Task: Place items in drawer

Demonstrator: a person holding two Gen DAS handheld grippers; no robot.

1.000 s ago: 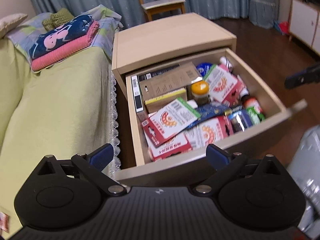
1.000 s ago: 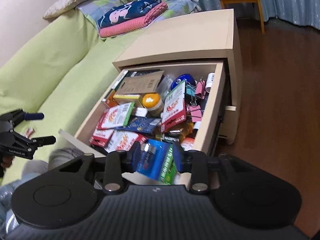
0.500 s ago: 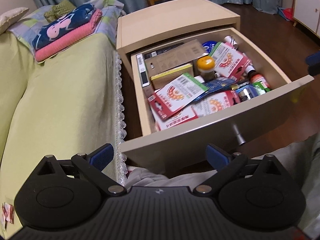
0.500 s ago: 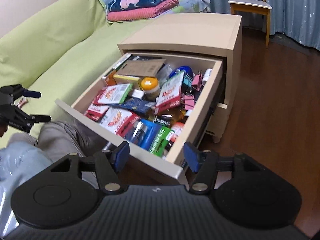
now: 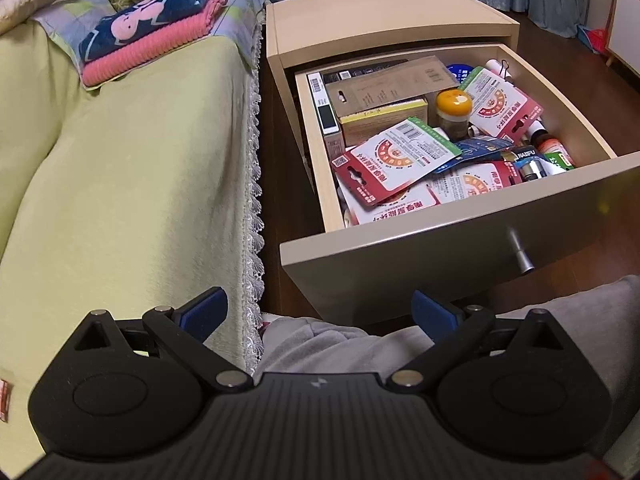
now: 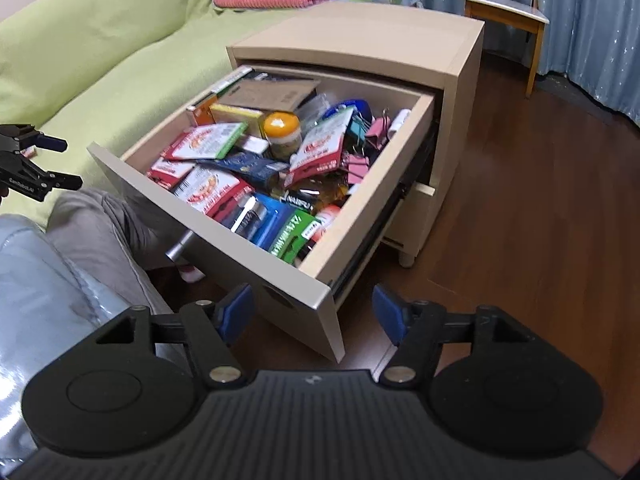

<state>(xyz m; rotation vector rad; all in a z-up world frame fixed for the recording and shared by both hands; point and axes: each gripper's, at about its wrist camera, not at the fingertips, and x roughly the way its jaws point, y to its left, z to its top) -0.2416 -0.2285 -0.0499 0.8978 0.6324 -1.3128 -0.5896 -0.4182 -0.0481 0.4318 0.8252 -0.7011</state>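
drawer pulled out, both grippers apparently empty

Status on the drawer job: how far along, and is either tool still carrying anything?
Done: the drawer is pulled out and packed, with the blue battery pack lying near its front edge. In hand: nothing. The right tool and the left tool are both open and empty, short of the drawer front. Left: no loose item waiting is in view; the drawer is not shut yet, knob free.
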